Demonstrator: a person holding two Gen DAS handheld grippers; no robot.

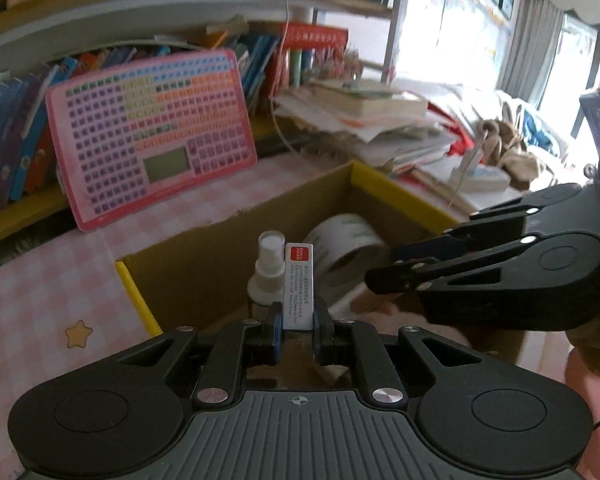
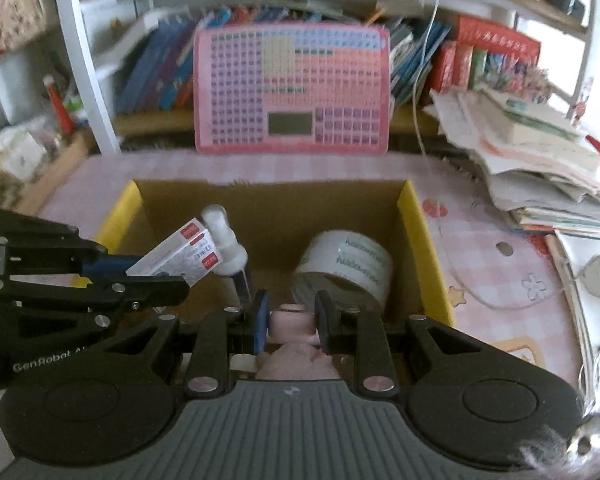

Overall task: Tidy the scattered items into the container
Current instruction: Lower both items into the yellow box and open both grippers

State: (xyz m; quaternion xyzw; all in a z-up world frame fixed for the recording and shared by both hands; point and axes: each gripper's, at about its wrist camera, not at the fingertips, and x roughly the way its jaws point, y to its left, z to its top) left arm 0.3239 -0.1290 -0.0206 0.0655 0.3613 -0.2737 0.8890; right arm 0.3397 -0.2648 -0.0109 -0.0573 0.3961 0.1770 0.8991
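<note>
An open cardboard box [image 1: 380, 184] [image 2: 416, 216] with yellow flaps stands on the pink checked tablecloth. Inside it lie a white tape roll [image 1: 346, 242] [image 2: 346, 266] and a white spray bottle [image 1: 268, 276] [image 2: 226, 246]. My left gripper [image 1: 298, 322] [image 2: 168, 268] is shut on a small white box with a red label [image 1: 299, 284] [image 2: 180, 254], held over the cardboard box's left side. My right gripper [image 2: 292, 316] [image 1: 384, 276] is shut on a soft pink item [image 2: 294, 324], held over the box's near edge.
A pink keyboard-like toy board [image 1: 148, 132] [image 2: 292, 88] leans against a bookshelf behind the box. A messy stack of books and papers [image 1: 376, 120] [image 2: 540, 168] sits to the right. Star and flower prints mark the tablecloth [image 1: 40, 292].
</note>
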